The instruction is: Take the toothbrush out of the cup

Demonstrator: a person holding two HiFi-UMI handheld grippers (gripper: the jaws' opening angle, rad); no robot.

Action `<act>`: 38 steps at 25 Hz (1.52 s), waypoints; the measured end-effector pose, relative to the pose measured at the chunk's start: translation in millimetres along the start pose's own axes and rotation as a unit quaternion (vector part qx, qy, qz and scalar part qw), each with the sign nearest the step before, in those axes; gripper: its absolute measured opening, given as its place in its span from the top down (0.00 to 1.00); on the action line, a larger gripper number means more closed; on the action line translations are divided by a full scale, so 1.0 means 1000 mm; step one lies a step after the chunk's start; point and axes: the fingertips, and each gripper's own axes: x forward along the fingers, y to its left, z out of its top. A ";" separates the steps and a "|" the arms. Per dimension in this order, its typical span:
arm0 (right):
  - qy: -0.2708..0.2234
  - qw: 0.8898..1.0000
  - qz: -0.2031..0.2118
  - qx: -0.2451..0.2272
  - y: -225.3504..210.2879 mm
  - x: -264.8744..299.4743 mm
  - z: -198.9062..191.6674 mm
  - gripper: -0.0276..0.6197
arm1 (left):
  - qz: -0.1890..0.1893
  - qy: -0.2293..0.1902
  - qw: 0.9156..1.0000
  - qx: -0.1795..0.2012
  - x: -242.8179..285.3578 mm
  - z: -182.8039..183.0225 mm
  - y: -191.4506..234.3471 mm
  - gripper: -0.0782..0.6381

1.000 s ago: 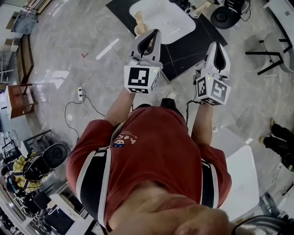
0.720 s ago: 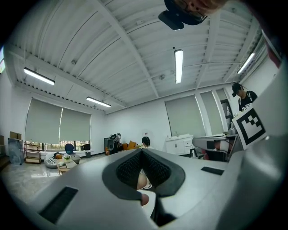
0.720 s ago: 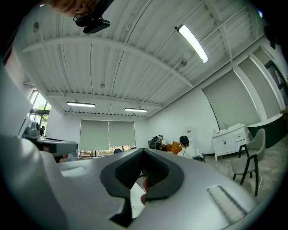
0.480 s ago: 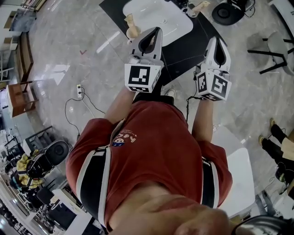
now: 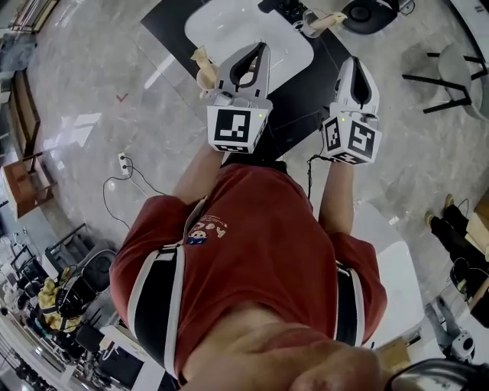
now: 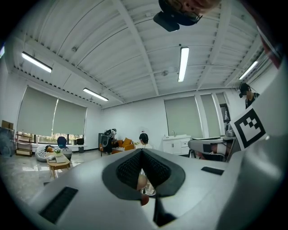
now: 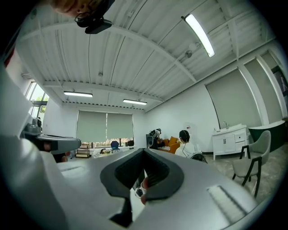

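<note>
1. Nearest: the person's red shirt [image 5: 252, 252] fills the lower head view, with both forearms held out ahead.
2. Left gripper [image 5: 257, 50]: the jaws are pressed together with nothing pinched, and its own view shows the pads meeting. It points level, out toward the table.
3. Right gripper [image 5: 354, 64]: same condition, with the pads closed on each other and empty. It is level and roughly parallel to the left.
4. Beyond both tips is a black mat [image 5: 306, 84], with a white tabletop [image 5: 229, 23] over it.
5. A tan item [image 5: 202, 67] sits at the tabletop's near-left edge, just left of the left tip in the head view. I cannot tell what it is.
6. Farthest is a clear cup [image 5: 312, 19] at the tabletop's far-right edge, with a tan stick [image 5: 330, 17] leaning out of it toward the right. I judge these to be the cup and toothbrush, though they are too small to confirm.
7. Key relation: the cup lies ahead, between the lines of the two grippers and well apart from both.
   - Neither gripper is clearly nearer.
   - The stick's long axis tilts toward the right gripper's side, so that one looks better placed.
   - Its jaws would need to spread first.
</note>
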 end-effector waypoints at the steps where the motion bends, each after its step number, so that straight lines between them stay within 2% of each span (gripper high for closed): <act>1: 0.005 1.000 -0.002 -0.001 -0.002 0.007 -0.004 0.94 | -0.003 0.002 1.000 -0.003 0.007 -0.002 0.003 0.88; 6: 0.036 0.999 -0.012 -0.008 -0.010 0.046 -0.033 0.93 | -0.016 0.023 0.999 -0.016 0.039 -0.022 0.017 0.88; 7: 0.044 0.999 -0.010 -0.006 -0.011 0.053 -0.040 0.85 | -0.019 0.030 0.999 -0.021 0.044 -0.028 0.019 0.88; 12: 0.072 0.997 -0.013 0.009 -0.024 0.081 -0.071 0.76 | -0.031 0.056 0.997 -0.040 0.066 -0.056 0.024 0.88; 15: 0.082 0.997 -0.007 0.001 -0.028 0.096 -0.086 0.66 | -0.038 0.070 0.996 -0.048 0.078 -0.067 0.027 0.88; 22: 0.120 0.992 -0.022 0.010 -0.040 0.122 -0.125 0.60 | -0.058 0.106 0.991 -0.066 0.100 -0.089 0.034 0.88; 33: 0.135 0.991 -0.025 0.006 -0.046 0.139 -0.143 0.61 | -0.078 0.124 0.986 -0.078 0.118 -0.105 0.029 0.88; 38: 0.143 0.989 -0.026 -0.005 -0.042 0.143 -0.149 0.74 | -0.080 0.129 0.986 -0.075 0.122 -0.110 0.029 0.88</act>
